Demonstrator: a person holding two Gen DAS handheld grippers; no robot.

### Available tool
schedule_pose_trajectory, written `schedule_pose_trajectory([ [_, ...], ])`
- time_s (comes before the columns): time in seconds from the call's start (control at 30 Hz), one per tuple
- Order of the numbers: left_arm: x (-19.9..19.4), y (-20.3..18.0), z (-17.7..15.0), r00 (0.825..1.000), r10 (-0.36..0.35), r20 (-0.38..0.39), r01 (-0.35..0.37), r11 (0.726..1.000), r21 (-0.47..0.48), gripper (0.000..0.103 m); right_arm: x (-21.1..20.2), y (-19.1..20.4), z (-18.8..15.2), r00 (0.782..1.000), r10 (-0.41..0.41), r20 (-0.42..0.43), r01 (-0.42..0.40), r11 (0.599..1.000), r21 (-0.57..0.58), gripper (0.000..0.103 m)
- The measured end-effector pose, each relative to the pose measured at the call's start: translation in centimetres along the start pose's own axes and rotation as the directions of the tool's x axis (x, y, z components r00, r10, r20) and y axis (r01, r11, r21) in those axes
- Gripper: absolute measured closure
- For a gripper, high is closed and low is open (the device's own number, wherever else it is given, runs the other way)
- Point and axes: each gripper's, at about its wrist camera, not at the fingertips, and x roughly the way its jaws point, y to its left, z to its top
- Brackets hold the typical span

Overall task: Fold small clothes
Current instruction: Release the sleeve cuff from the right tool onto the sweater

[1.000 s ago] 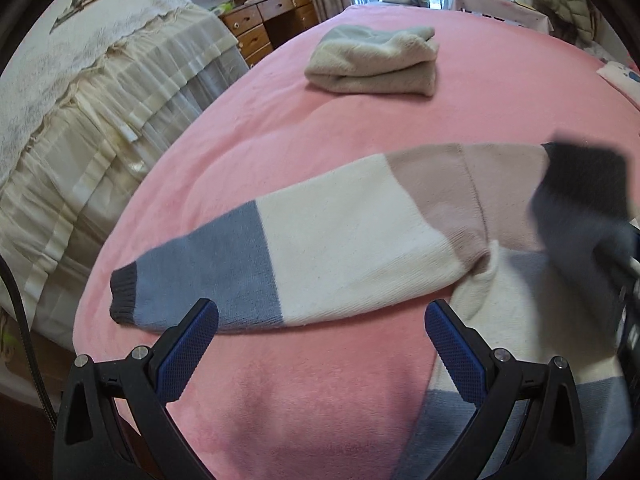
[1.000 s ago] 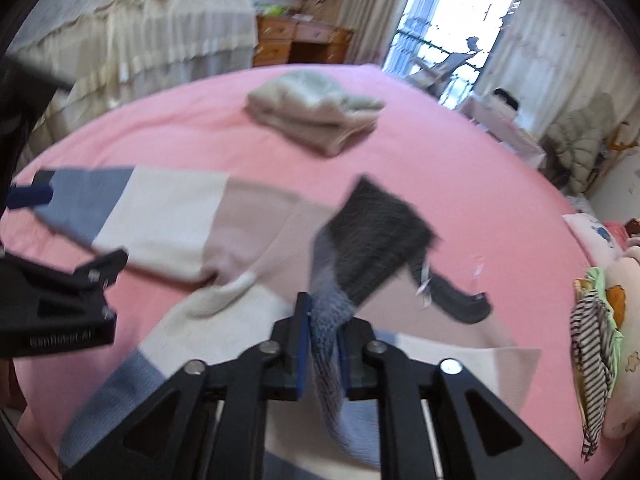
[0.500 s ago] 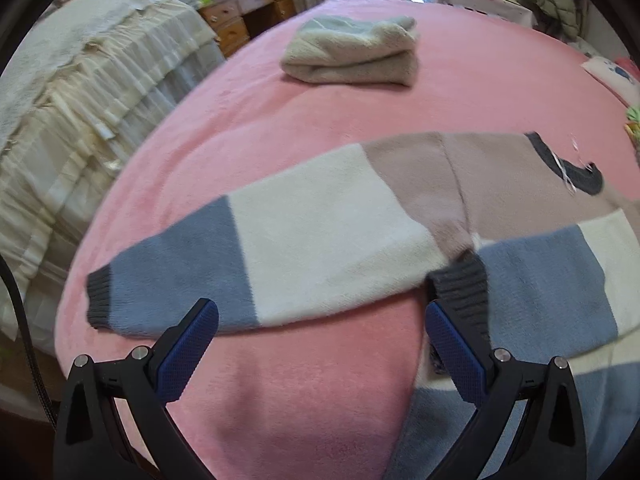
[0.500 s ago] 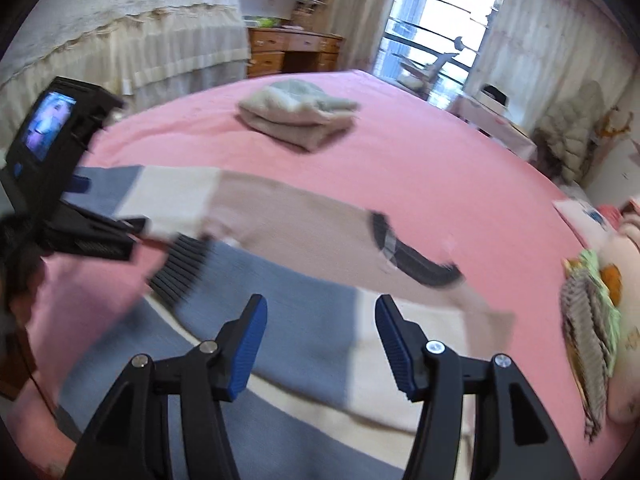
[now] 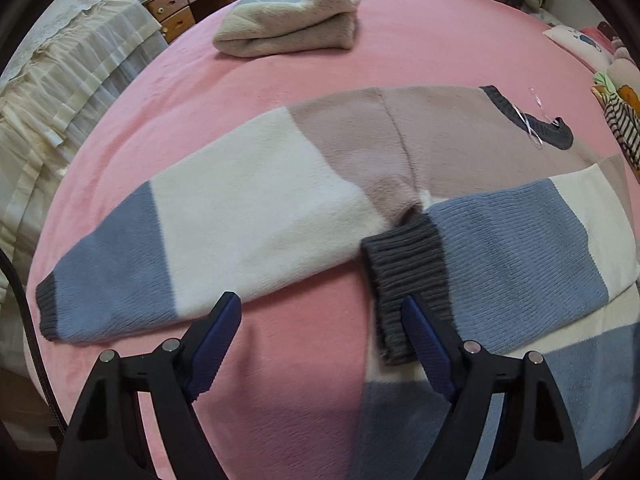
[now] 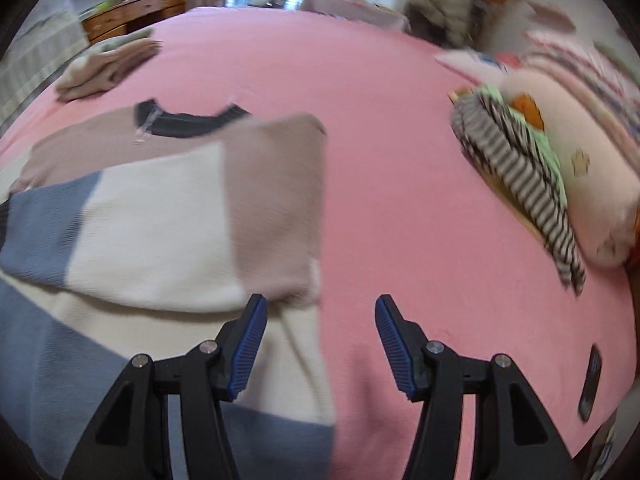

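Observation:
A colour-block knit sweater [image 5: 440, 136] in blue, cream and mauve lies flat on the pink bed [image 5: 400, 48]. Its left sleeve [image 5: 200, 232] stretches out to the left. Its right sleeve [image 5: 512, 248] is folded across the body, with the dark grey cuff [image 5: 404, 268] just ahead of my left gripper [image 5: 320, 316]. The left gripper is open and empty, low over the bed. In the right wrist view the sweater [image 6: 160, 216] shows with the folded sleeve on it. My right gripper [image 6: 318, 320] is open and empty at the sweater's right edge.
A folded beige garment [image 5: 288, 20] lies farther back on the bed and also shows in the right wrist view [image 6: 104, 64]. A striped garment [image 6: 520, 168] and a plush pillow [image 6: 580, 160] lie at the right. A dark remote [image 6: 590, 384] lies near the right edge. Cream bedding [image 5: 52, 92] is at the left.
My right gripper carried the right sleeve across the body, opened and let it go, then swung right to the sweater's right edge. My left gripper moved closer to the cuff.

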Motion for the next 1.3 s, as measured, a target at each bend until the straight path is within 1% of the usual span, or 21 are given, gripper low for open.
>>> schedule_pose_trajectory([
  [0.03,0.2,-0.3,0.1,1.000,-0.004,0.000,0.004,1.000,0.004,0.022,0.3,-0.1,-0.1,1.000,-0.001,-0.004,0.001,1.000,0.000,0.047],
  [0.07,0.4,-0.6,0.2,1.000,-0.005,-0.002,0.005,1.000,0.012,0.026,0.8,-0.2,-0.3,1.000,-0.011,-0.012,0.010,1.000,-0.006,0.047],
  [0.1,0.6,-1.0,0.3,1.000,-0.005,-0.005,0.005,1.000,0.022,0.033,1.5,-0.2,-0.4,1.000,-0.014,-0.023,0.014,1.000,-0.014,0.047],
  [0.17,1.1,-1.7,0.6,1.000,-0.012,-0.016,0.012,0.999,0.038,0.041,2.3,-0.2,-0.8,0.999,-0.006,-0.036,0.005,1.000,-0.019,0.047],
  [0.23,1.3,-2.3,0.7,1.000,-0.018,-0.018,0.019,0.999,0.051,0.054,2.7,-0.1,-0.9,0.999,0.014,-0.040,-0.014,1.000,-0.016,0.047],
  [0.3,1.4,-2.9,0.9,0.998,-0.051,-0.023,0.052,0.997,0.062,0.085,3.1,0.4,-0.8,0.999,0.025,-0.042,-0.025,1.000,-0.015,0.047],
  [0.43,0.7,-4.3,1.0,0.999,0.028,0.029,-0.031,0.994,0.101,0.092,3.8,0.9,-0.5,0.999,0.025,-0.035,-0.025,1.000,-0.014,0.047],
  [0.57,0.0,-3.8,1.4,0.997,0.029,0.067,-0.033,0.997,0.068,0.095,4.2,1.3,0.3,1.000,0.012,-0.009,-0.012,1.000,0.007,0.047],
  [0.6,-0.3,-3.5,1.5,0.997,0.026,0.078,-0.030,0.998,0.054,0.096,4.3,1.3,0.4,1.000,0.003,0.000,-0.003,1.000,0.013,0.051],
  [0.67,-0.6,-3.1,1.8,0.994,0.037,0.100,-0.040,0.999,0.032,0.099,4.7,1.5,0.6,1.000,-0.001,-0.002,0.001,1.000,0.017,0.068],
  [0.7,-0.9,-2.8,2.0,0.990,0.068,0.122,-0.071,0.997,0.021,0.099,4.8,1.5,0.6,1.000,0.005,-0.006,-0.005,1.000,0.022,0.081],
  [0.73,-1.2,-2.6,2.2,0.985,0.092,0.144,-0.094,0.996,0.011,0.099,4.7,1.5,0.6,1.000,-0.009,0.000,0.009,0.999,0.031,0.082],
  [0.83,-1.9,-1.6,2.5,0.981,0.080,0.177,-0.078,0.997,-0.014,0.099,3.9,0.7,0.4,0.999,-0.012,0.039,0.008,0.997,0.080,0.082],
  [0.9,-1.4,-1.4,2.4,0.983,0.094,0.160,-0.093,0.996,-0.014,0.099,4.0,-0.2,0.1,0.999,-0.008,0.034,0.003,0.992,0.124,0.082],
  [0.97,-0.7,-0.8,2.2,0.988,0.093,0.123,-0.091,0.996,-0.026,0.099,5.0,-0.5,-0.2,1.000,0.011,-0.011,-0.010,0.991,0.135,0.082],
  [1.07,0.0,-0.4,2.1,0.992,0.084,0.098,-0.081,0.996,-0.038,0.098,4.9,0.3,-0.3,0.999,-0.028,-0.029,0.030,0.996,0.080,0.080],
  [1.13,-0.1,-0.4,1.6,0.992,0.087,0.090,-0.084,0.996,-0.037,0.098,4.4,0.7,-0.2,0.998,-0.059,-0.031,0.060,0.997,0.051,0.067],
  [1.17,-0.3,-0.3,1.4,0.993,0.091,0.081,-0.089,0.996,-0.033,0.091,4.0,0.7,-0.2,0.997,-0.071,-0.028,0.072,0.996,0.043,0.065],
  [1.2,-0.5,-0.4,1.3,0.993,0.091,0.074,-0.089,0.996,-0.030,0.078,3.5,0.6,-0.2,0.997,-0.073,-0.025,0.074,0.996,0.041,0.062],
  [1.23,-0.7,-0.4,1.1,0.993,0.091,0.072,-0.089,0.996,-0.025,0.071,3.0,0.4,-0.3,0.997,-0.070,-0.023,0.071,0.997,0.042,0.062],
  [1.3,-1.8,-0.7,0.6,0.991,0.098,0.088,-0.098,0.995,-0.005,0.040,1.8,0.1,-0.4,0.997,-0.069,-0.017,0.069,0.996,0.049,0.062],
])
